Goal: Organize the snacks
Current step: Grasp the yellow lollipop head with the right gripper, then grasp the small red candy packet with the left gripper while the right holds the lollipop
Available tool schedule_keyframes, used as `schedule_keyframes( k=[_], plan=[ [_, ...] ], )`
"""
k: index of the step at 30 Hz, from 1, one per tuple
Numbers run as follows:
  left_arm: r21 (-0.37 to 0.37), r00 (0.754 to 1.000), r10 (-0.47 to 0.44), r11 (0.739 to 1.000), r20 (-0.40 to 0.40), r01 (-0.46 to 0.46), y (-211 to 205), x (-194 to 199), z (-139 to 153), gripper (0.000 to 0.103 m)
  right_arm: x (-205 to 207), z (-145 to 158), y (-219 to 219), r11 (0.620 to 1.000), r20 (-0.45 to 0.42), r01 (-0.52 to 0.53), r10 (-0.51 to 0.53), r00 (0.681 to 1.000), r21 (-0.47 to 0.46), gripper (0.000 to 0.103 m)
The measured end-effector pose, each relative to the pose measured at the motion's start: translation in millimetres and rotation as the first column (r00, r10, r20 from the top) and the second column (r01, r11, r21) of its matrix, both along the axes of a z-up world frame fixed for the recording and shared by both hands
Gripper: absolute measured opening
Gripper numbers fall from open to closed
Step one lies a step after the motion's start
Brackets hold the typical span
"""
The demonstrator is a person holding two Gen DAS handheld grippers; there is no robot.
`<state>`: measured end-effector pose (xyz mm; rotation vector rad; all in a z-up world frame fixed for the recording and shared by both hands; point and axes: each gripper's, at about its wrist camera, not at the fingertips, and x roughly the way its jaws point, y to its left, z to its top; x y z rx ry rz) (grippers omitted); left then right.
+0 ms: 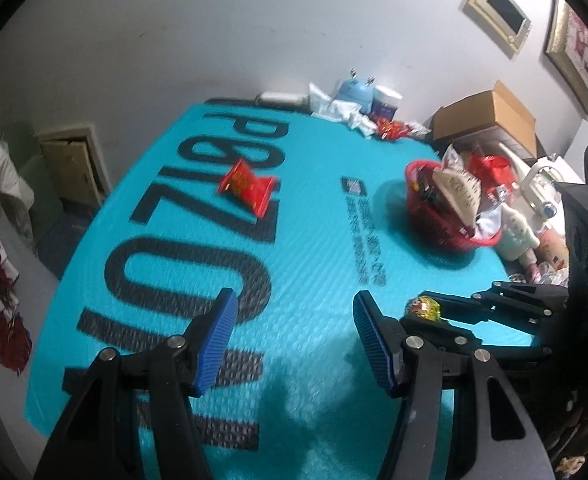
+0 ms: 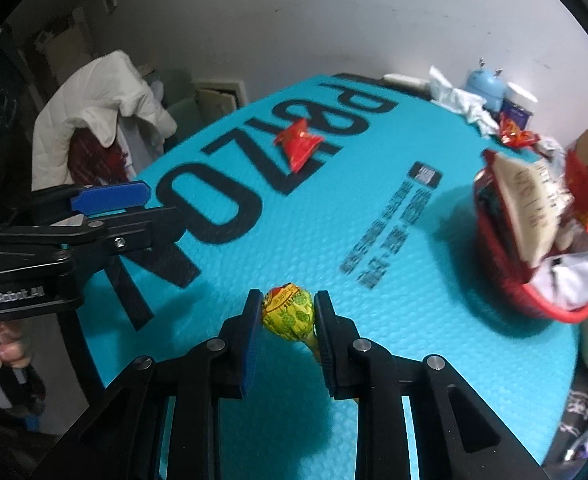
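Observation:
My right gripper (image 2: pixel 288 314) is shut on a yellow-green wrapped lollipop (image 2: pixel 289 312) and holds it above the teal mat (image 2: pixel 414 360). It also shows in the left wrist view (image 1: pixel 424 309) with the lollipop (image 1: pixel 423 308). My left gripper (image 1: pixel 294 336) is open and empty over the mat's near part (image 1: pixel 314 240); it shows at the left of the right wrist view (image 2: pixel 110 200). A red snack packet (image 1: pixel 248 186) (image 2: pixel 298 145) lies on the mat's far side. A red basket (image 1: pixel 446 236) (image 2: pixel 550 304) full of snack packets stands at the right.
More wrappers, a blue toy (image 1: pixel 352 90) and a jar (image 1: pixel 386 106) sit at the mat's far edge. A cardboard box (image 1: pixel 490 116) stands behind the basket. A chair with a white jacket (image 2: pixel 102 96) is off the table's left.

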<state>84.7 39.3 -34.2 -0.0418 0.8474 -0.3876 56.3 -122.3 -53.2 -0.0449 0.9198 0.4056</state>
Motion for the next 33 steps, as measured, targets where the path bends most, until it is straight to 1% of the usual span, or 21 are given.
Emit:
schedule_keyframes(
  k=[2, 5, 9, 12, 17, 23, 29, 33],
  plan=[
    [-0.001, 1.0, -0.011, 1.0, 0.023, 0.011, -2.3, 3.3, 9.1, 0.059, -3.7, 14.2, -4.8, 1.0, 0.017, 0.012, -0.012, 1.0, 0.009, 0.025],
    [0.01, 0.998, -0.026, 1.0, 0.049, 0.025, -5.8, 7.5, 19.6, 0.059, -14.1, 41.9, -13.9, 0.999, 0.066, 0.031, -0.032, 0.997, 0.016, 0.025],
    [0.011, 0.994, -0.072, 0.997, 0.084, 0.071, -12.1, 14.9, 30.5, 0.059, -21.8, 68.8, -19.5, 0.999, 0.117, 0.042, -0.043, 0.992, 0.008, 0.025],
    [0.019, 0.99, -0.098, 0.995, 0.098, 0.096, -18.7, 21.3, 35.8, 0.059, -18.6, 76.6, -17.4, 0.999, 0.142, 0.039, -0.037, 0.989, -0.008, 0.025],
    [0.017, 0.992, -0.086, 0.996, 0.09, 0.085, -20.2, 39.0, 40.0, 0.059, 1.5, 76.5, -14.2, 1.0, 0.152, 0.029, -0.028, 0.988, -0.003, 0.025],
    [-0.007, 0.997, -0.05, 0.999, 0.054, 0.051, -11.6, 73.4, 36.3, 0.059, 45.0, 73.9, -9.8, 0.999, 0.186, 0.04, -0.041, 0.982, 0.009, 0.025],
    [0.018, 0.998, -0.043, 0.999, 0.042, 0.042, -4.5, 113.7, 28.2, 0.059, 88.6, 69.2, -8.4, 0.998, 0.187, 0.053, -0.055, 0.981, 0.017, 0.025],
    [0.043, 0.998, -0.051, 0.998, 0.03, 0.05, -5.5, 138.9, 18.3, 0.059, 118.4, 57.5, -5.0, 0.998, 0.171, 0.059, -0.062, 0.983, 0.023, 0.025]
  ],
)
